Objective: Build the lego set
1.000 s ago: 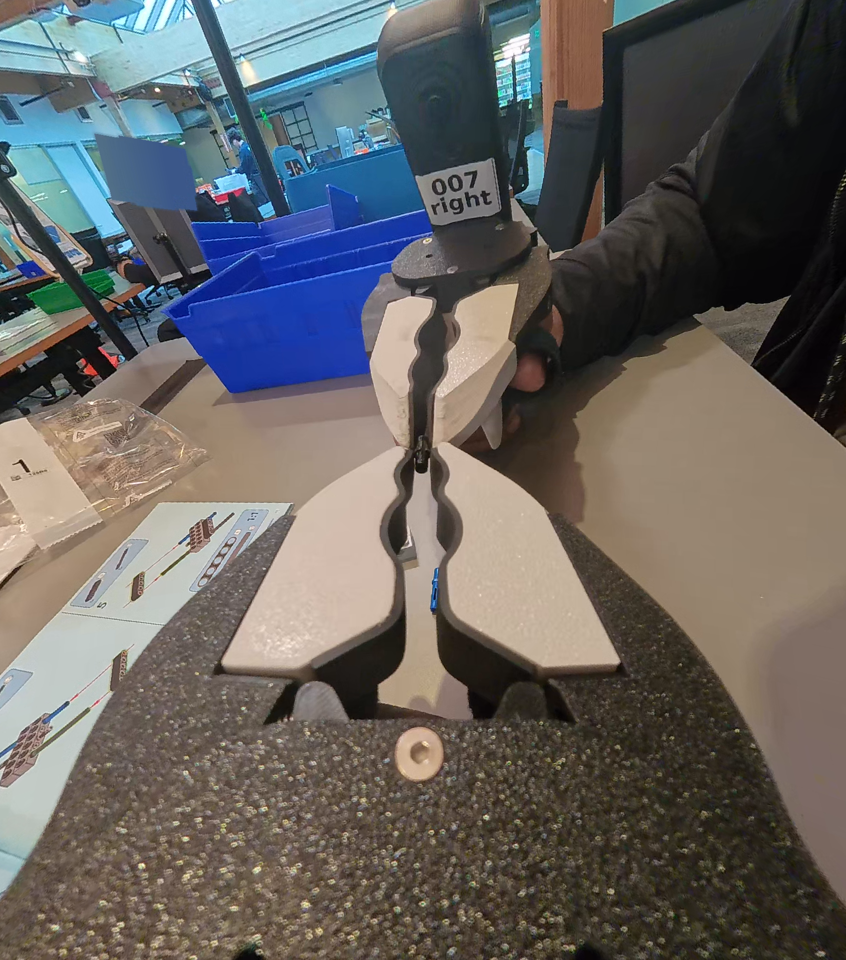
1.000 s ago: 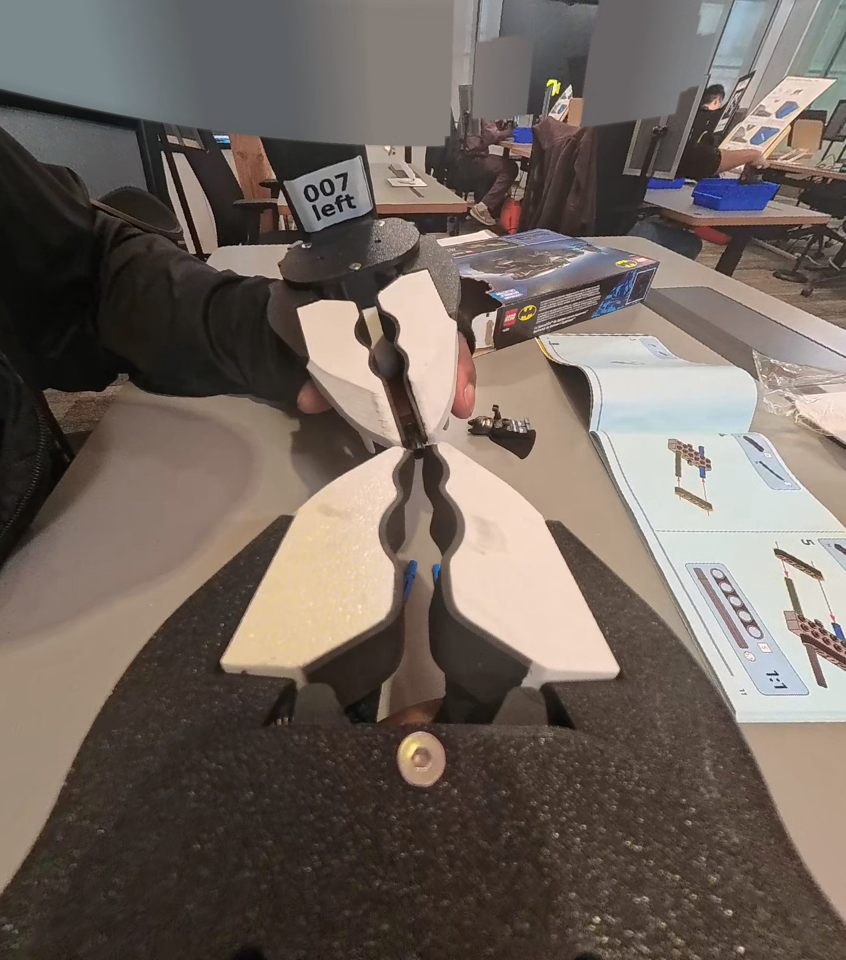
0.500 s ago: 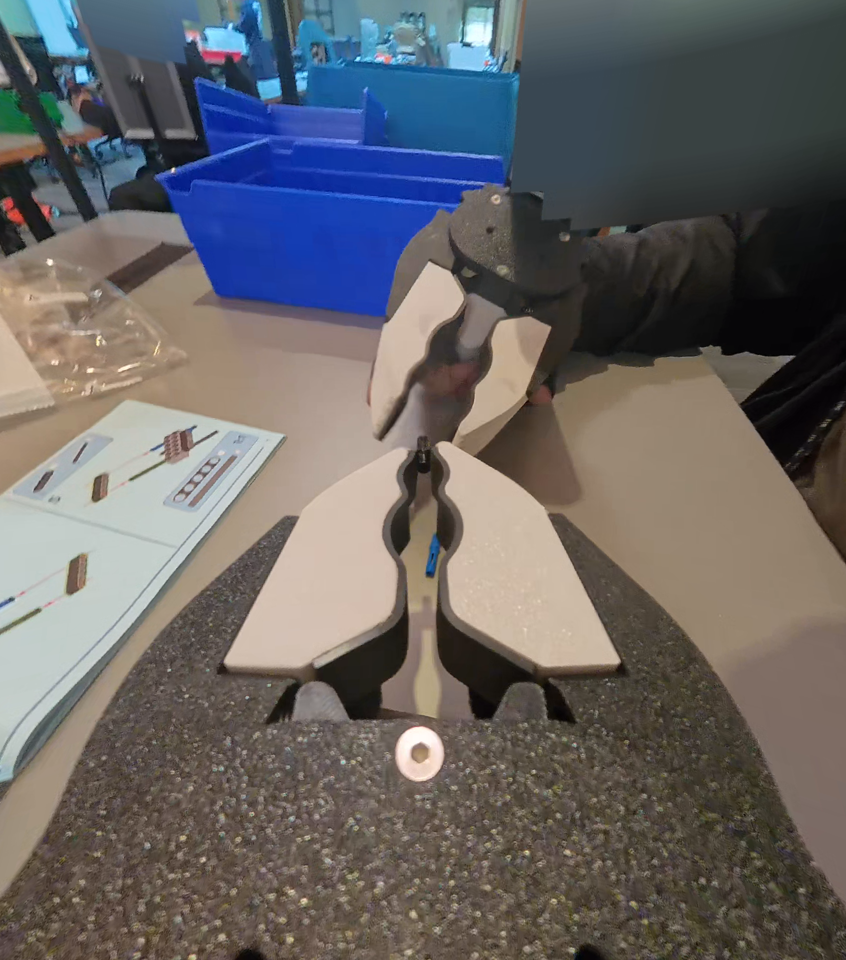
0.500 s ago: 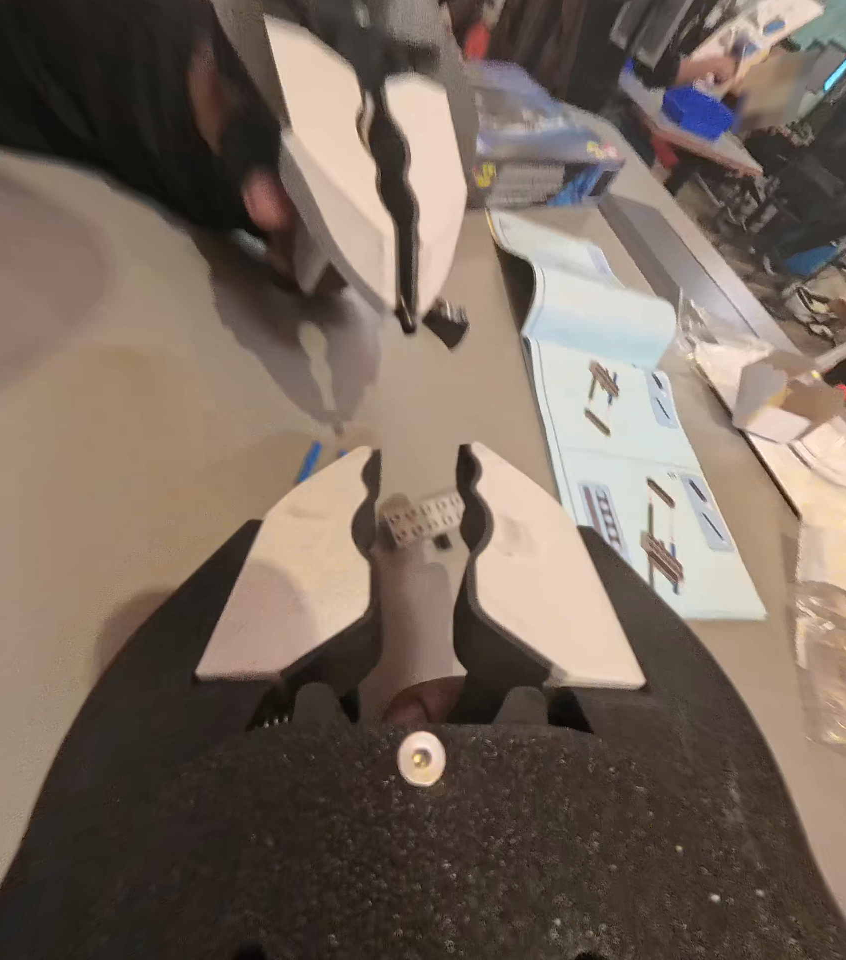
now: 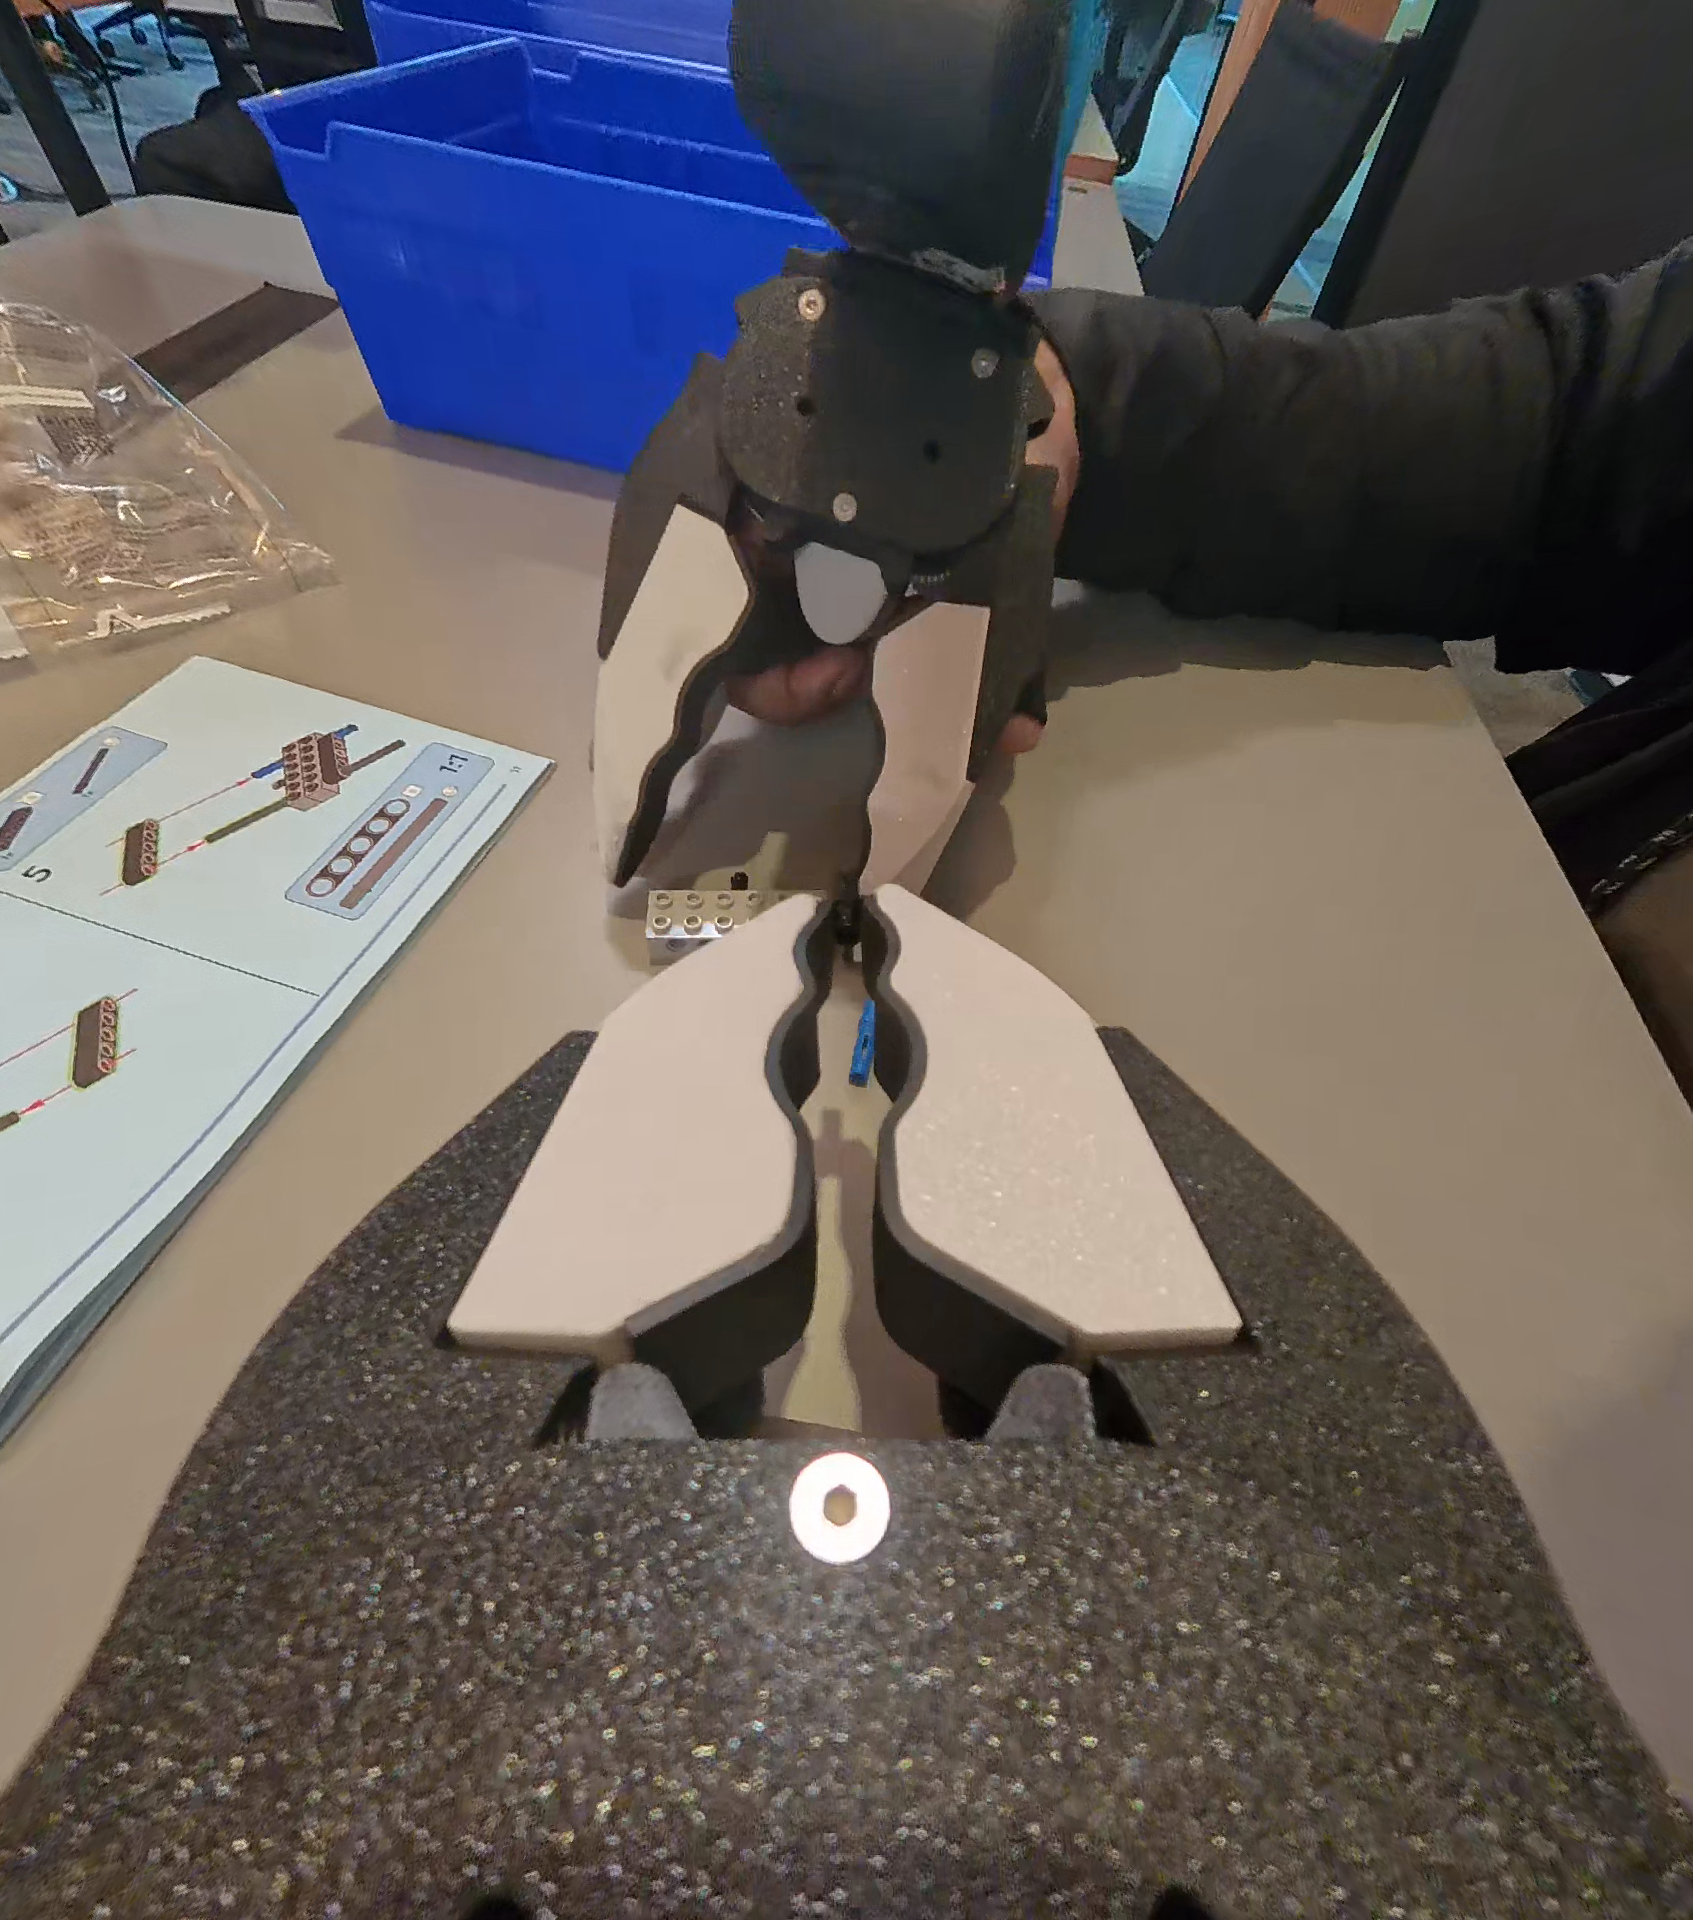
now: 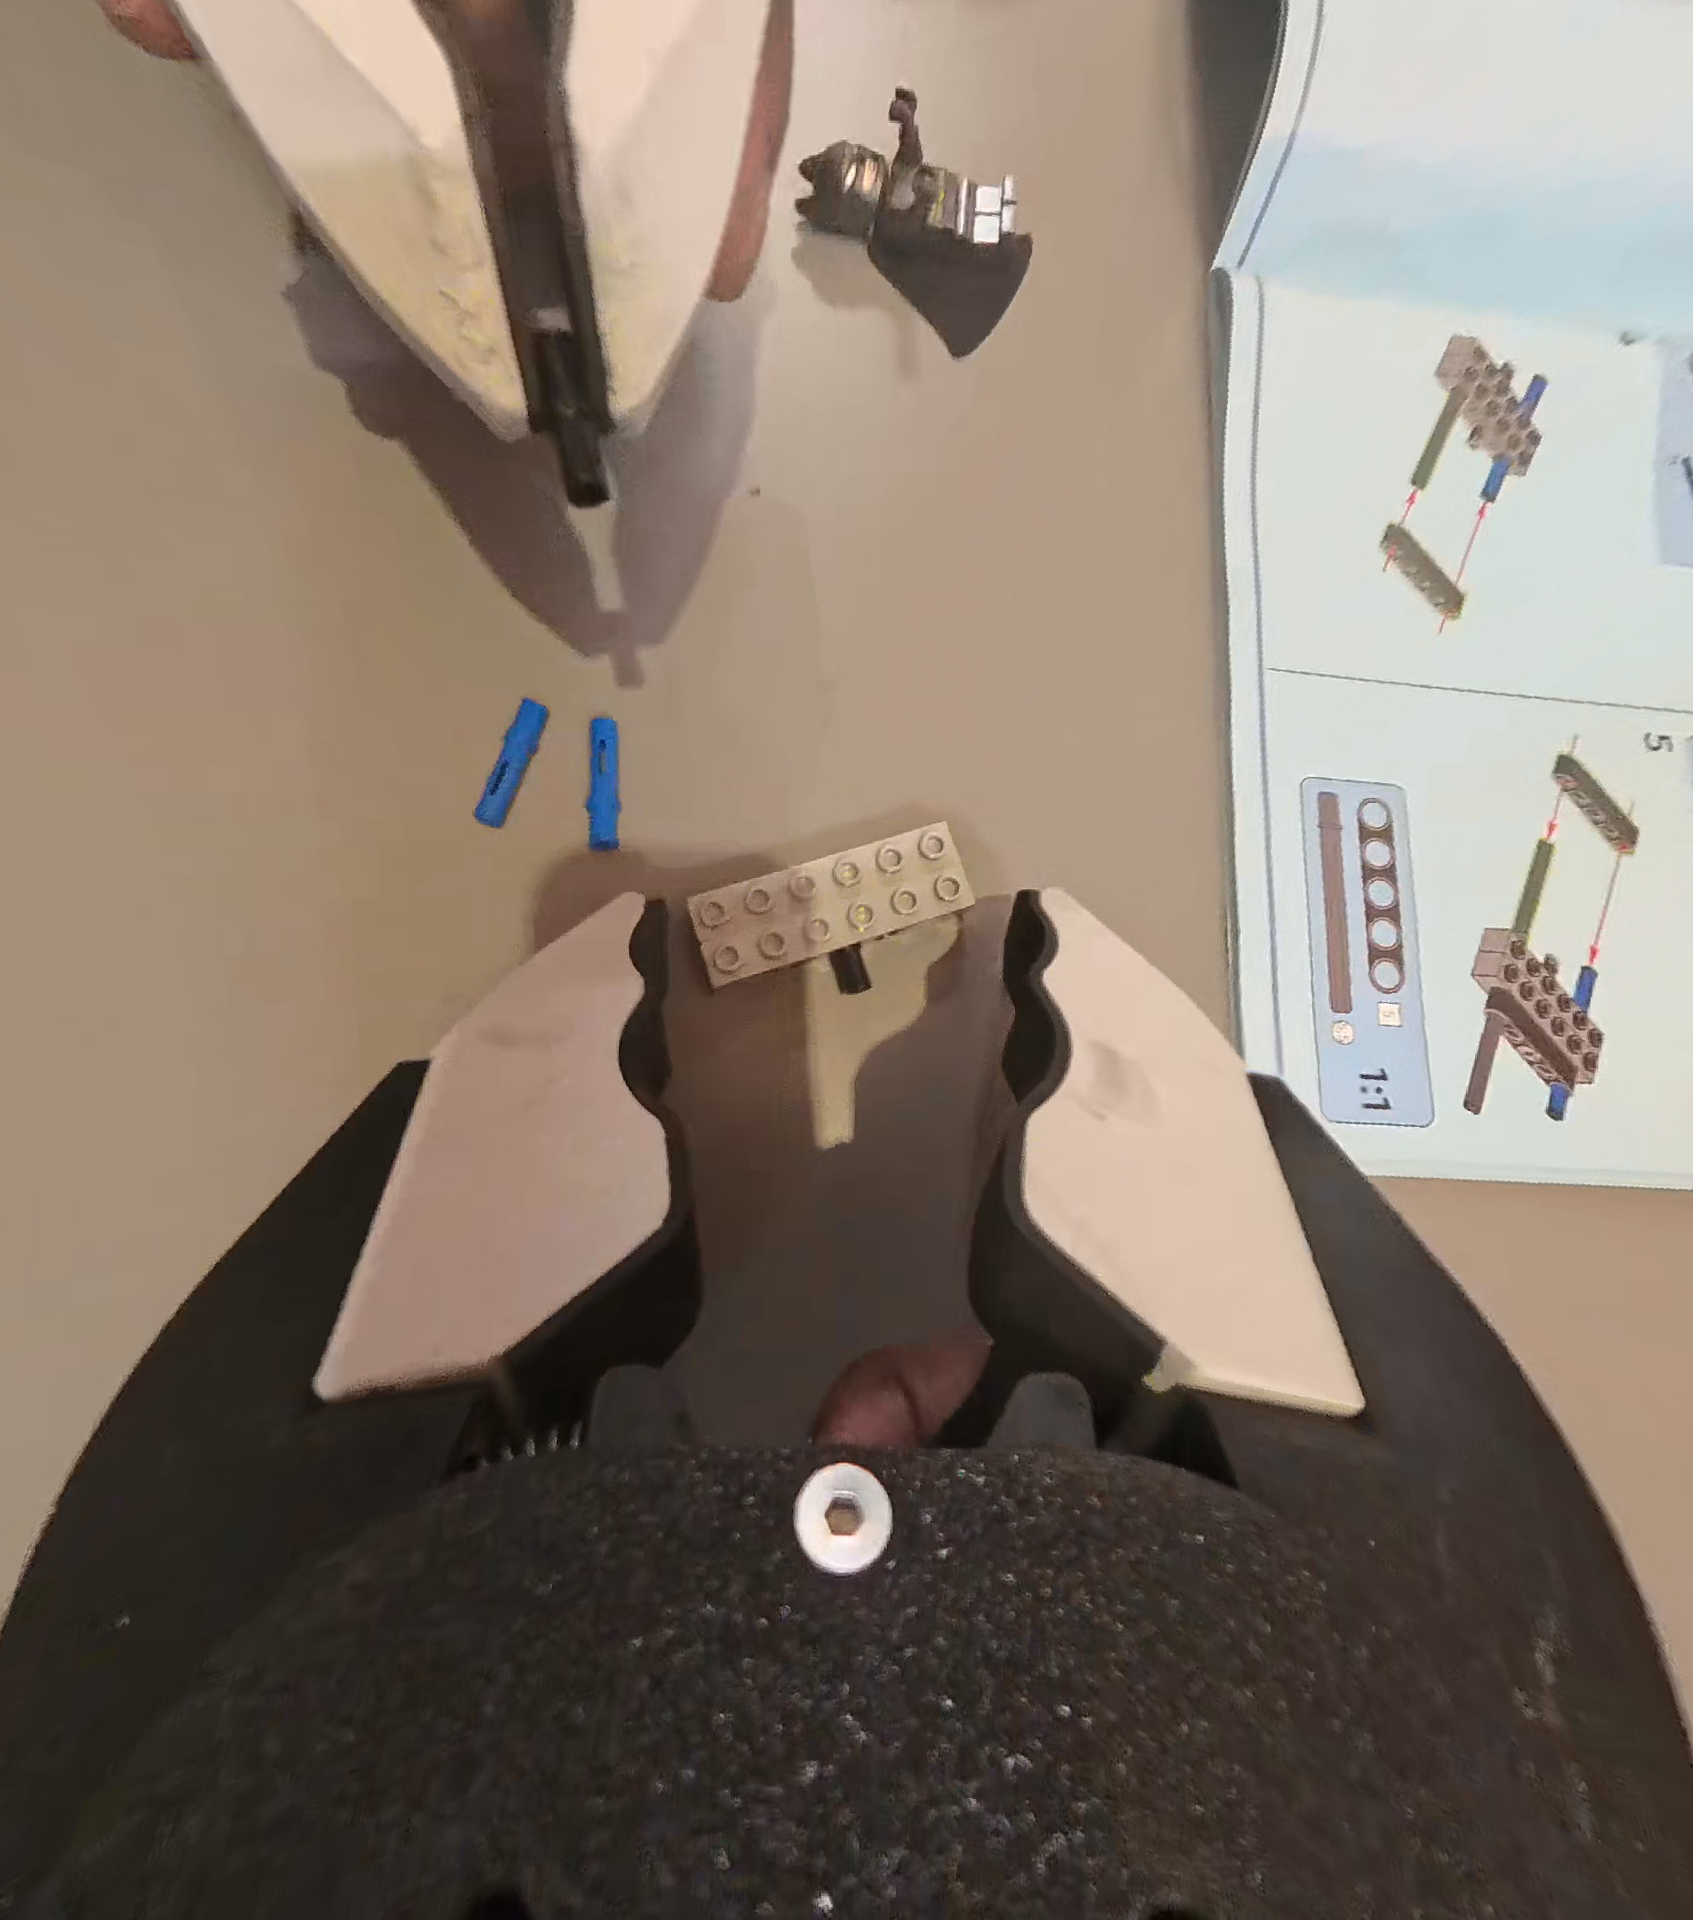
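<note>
Grey studded brick [image 6: 829, 906] lies untouched between wide right fingers [image 6: 572, 1049] (left fingers [image 6: 655, 312] pinch a black pin [image 6: 580, 457]).

You are seeing open grey tabletop [image 5: 1237, 935] lying right of the tools; the open pale-blue instruction booklet [image 6: 1507, 727] and big blue plastic bin [image 5: 530, 312] are hemming in the other sides.

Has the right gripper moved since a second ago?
Yes. The right gripper has swung down over the table and opened, now straddling the grey studded brick, away from the left gripper.
</note>
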Available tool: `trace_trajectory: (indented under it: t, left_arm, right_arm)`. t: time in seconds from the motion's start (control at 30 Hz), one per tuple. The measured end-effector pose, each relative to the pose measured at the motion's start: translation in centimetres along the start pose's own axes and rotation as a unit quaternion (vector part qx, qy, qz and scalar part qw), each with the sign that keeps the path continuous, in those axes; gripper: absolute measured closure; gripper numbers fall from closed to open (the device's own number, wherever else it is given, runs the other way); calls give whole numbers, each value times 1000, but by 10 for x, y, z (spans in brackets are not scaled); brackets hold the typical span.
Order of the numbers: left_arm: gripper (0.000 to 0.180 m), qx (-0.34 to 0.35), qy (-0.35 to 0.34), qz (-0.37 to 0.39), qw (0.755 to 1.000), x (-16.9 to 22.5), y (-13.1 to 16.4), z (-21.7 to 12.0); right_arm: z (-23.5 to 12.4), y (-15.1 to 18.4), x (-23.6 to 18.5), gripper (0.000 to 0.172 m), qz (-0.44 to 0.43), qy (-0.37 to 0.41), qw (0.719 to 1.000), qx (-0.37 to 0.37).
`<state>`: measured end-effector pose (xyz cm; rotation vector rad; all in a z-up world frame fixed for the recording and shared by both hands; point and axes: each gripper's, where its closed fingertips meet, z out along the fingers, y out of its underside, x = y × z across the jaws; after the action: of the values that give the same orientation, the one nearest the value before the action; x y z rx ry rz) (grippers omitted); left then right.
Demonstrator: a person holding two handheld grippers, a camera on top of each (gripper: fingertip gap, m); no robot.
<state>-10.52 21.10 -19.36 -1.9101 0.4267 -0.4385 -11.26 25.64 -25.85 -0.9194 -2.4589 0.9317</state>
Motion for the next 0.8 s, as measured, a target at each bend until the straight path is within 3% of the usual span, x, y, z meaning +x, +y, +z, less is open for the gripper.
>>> trace_trajectory:
  t: [0.23,0.4,0.57,0.67,0.8]
  left_arm:
    - [176,-39,-15,-39,998,-8,12,2]
    - [176,-60,-23,-53,996,-11,19,3]
    - [176,-70,-23,-53,996,-10,22,4]
    - [175,-72,-21,-55,996,-10,22,4]
    - [175,-75,-17,-57,995,-9,23,4]
  right_arm:
    - [1,0,-4,113,2,-18,1000,-2]
    - [0,0,-1,120,1,14,1000,2]
    - [0,2,-3,120,82,47,995,-14]
    - [-1,2,-12,119,99,53,994,-19]
    - [-3,2,-16,105,62,44,997,-13]
